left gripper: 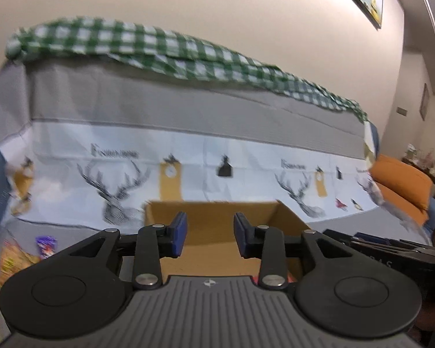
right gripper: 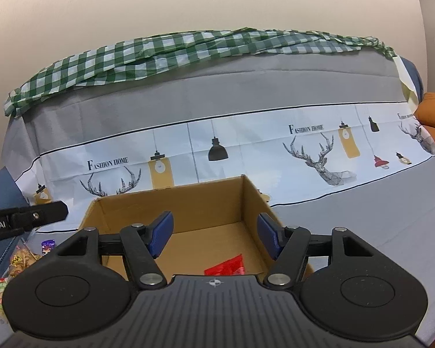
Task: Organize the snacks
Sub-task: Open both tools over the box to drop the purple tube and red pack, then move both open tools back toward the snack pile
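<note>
An open cardboard box [right gripper: 188,203] sits on the grey cloth in front of both grippers; it also shows in the left wrist view [left gripper: 214,217]. A red snack packet [right gripper: 226,265] lies on the box floor. My right gripper [right gripper: 214,236] is open and empty, above the box's near side. My left gripper [left gripper: 208,235] is open and empty, also above the box. Loose snack packets lie left of the box: a purple one [right gripper: 47,246] and yellow ones [right gripper: 20,259], also in the left wrist view [left gripper: 45,245]. The left gripper's body [right gripper: 23,217] shows at the right view's left edge.
The sofa back behind is covered by a grey and white printed cloth [right gripper: 246,145] with a green checked cloth [right gripper: 159,49] on top. An orange cushion [left gripper: 403,185] lies at the right. The right gripper's body [left gripper: 391,249] is beside the box.
</note>
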Demonstrator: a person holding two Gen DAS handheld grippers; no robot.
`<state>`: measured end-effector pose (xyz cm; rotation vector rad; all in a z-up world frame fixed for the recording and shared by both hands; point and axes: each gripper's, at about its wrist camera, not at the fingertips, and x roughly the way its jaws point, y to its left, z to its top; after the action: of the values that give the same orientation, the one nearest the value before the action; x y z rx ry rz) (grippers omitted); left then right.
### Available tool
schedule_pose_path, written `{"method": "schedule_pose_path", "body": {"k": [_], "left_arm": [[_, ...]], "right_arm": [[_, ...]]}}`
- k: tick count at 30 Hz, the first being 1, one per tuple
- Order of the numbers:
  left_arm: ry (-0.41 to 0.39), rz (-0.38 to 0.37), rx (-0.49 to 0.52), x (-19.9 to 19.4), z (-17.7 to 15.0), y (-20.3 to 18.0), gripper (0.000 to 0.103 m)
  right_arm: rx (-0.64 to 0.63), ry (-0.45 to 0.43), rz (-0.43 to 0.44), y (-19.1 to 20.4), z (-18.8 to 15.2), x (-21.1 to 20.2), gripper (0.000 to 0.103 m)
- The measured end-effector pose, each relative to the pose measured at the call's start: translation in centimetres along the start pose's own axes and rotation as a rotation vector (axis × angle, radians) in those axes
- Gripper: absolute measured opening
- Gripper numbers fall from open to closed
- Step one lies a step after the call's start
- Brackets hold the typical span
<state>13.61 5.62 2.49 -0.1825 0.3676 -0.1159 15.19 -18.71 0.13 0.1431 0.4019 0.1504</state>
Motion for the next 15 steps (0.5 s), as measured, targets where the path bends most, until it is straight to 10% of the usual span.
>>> {"method": "schedule_pose_path", "body": {"k": [7, 15], "left_arm": [[0.100, 0.026, 0.050, -2.3, 1.1, 4.0, 0.039], [0.306, 0.234, 0.064, -2.6, -3.1, 11.9, 0.039]], "right_arm": [[0.071, 0.017, 0.078, 2.5, -0.2, 0.4, 0.020], [0.042, 0.032, 0.213, 7.5, -1.0, -0.5, 0.018]]}}
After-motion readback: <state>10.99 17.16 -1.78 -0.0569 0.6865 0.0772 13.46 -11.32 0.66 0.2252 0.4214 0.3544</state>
